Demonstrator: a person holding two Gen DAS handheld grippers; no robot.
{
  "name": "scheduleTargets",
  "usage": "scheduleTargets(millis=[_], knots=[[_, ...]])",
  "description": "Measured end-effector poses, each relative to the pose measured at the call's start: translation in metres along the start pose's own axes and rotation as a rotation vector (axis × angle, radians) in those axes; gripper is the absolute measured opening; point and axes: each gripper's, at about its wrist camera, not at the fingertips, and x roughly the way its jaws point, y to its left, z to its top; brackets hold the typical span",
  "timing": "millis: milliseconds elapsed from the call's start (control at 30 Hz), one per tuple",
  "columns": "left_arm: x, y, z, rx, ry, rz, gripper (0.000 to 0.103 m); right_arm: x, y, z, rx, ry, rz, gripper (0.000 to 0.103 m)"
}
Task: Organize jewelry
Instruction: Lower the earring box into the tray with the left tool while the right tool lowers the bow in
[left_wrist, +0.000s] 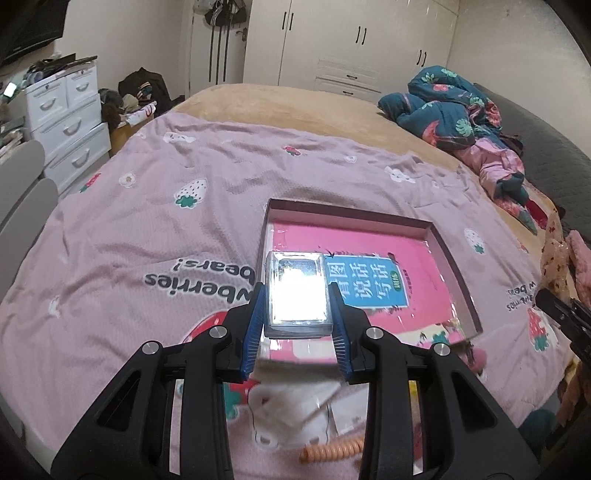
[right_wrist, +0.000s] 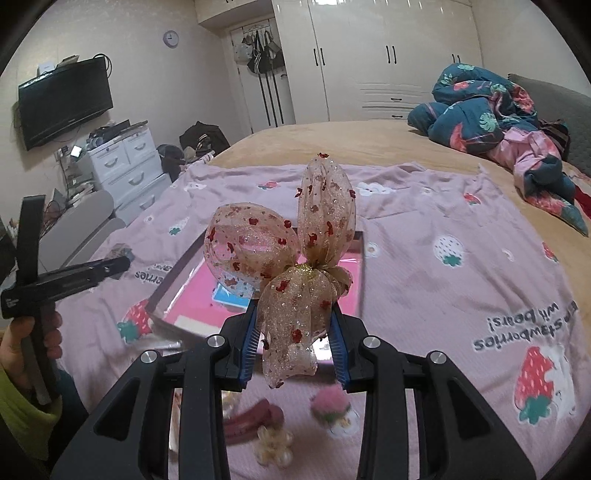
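Note:
My left gripper (left_wrist: 297, 291) is shut on a small clear plastic box (left_wrist: 297, 293) and holds it above the near left corner of a shallow open box (left_wrist: 448, 254) that holds a pink book (left_wrist: 413, 291). My right gripper (right_wrist: 295, 321) is shut on a sheer gold bow with red flecks (right_wrist: 295, 254), held above the same shallow box (right_wrist: 360, 273). The bow also shows at the right edge of the left wrist view (left_wrist: 554, 258). The left gripper body shows at the left of the right wrist view (right_wrist: 66, 277).
The pink strawberry blanket (left_wrist: 147, 240) covers the bed. Near me lie an orange coil hair tie (left_wrist: 332, 452), a white item (left_wrist: 291, 406), a dark red hair clip (right_wrist: 251, 421), a cream flower clip (right_wrist: 273, 446) and a pink pompom (right_wrist: 328, 406). A bundled quilt (left_wrist: 450, 107) lies far right.

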Motion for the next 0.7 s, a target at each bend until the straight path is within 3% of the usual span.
scheduleTargets(millis=[267,700], knots=[[0.046,-0.002,0.007,0.0,0.063,0.002,0.025,0.043,0.005,0.006,0.013,0.063,-0.003,0.032],[0.089,-0.009,-0.002,0.073,0.139,-0.03,0.026,0.112,0.005,-0.013,0.027,0.202,-0.034,0.032]])
